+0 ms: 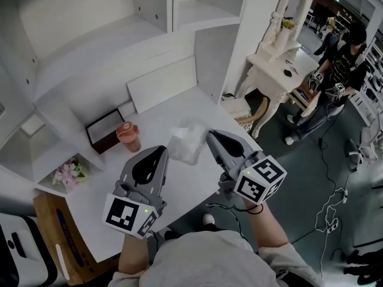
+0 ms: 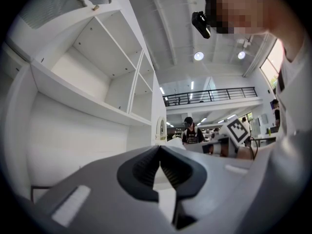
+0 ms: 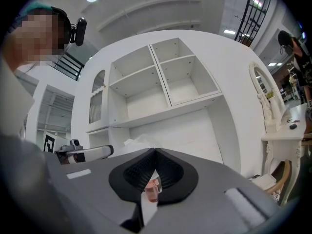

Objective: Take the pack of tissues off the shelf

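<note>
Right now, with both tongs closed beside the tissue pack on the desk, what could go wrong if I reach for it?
1. The left tongs and right tongs are both shut, so pushing in would likely shove the tissue pack along the desk rather than grip it.
2. The pink cup stands close on the pack's left, just ahead of the left tongs. A sideways sweep may tip it.

The left hand-held gripper [image 1: 160,153] and the right hand-held gripper [image 1: 210,136] sit side by side ahead of the person, both pointing level and away from the body. Each has its jaws closed tip to tip. The left forearm [image 1: 133,255] and right forearm [image 1: 270,229] reach in from below
</note>
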`<move>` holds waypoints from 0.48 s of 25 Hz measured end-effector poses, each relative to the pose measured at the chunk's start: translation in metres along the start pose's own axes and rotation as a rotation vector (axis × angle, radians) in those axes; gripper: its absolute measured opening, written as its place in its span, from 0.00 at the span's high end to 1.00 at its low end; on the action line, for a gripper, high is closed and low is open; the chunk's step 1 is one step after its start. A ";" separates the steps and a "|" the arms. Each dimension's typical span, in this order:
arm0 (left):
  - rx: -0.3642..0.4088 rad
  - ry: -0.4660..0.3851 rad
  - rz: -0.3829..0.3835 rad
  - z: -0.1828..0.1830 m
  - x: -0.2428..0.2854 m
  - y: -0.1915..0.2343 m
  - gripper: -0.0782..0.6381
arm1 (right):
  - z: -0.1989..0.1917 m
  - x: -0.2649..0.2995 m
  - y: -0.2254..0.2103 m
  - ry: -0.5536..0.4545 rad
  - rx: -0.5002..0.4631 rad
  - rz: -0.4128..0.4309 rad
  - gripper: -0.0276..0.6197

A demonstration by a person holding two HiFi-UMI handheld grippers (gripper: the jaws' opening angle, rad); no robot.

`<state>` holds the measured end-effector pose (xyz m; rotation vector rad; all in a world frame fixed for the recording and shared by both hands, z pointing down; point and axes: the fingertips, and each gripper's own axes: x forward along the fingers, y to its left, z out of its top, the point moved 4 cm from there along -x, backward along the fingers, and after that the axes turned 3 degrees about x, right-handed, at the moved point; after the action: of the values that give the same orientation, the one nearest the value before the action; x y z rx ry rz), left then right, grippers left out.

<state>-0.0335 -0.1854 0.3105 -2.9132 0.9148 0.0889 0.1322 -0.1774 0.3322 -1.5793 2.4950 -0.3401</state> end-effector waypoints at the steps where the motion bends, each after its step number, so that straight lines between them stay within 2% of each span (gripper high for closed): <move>1: 0.000 0.001 0.000 0.000 0.000 0.000 0.89 | 0.000 0.000 0.000 0.000 0.001 0.000 0.95; 12: -0.004 0.013 0.007 -0.002 -0.004 0.000 0.89 | -0.005 0.002 0.002 0.014 0.005 0.004 0.95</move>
<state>-0.0368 -0.1839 0.3131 -2.9179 0.9278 0.0724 0.1284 -0.1776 0.3361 -1.5751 2.5055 -0.3584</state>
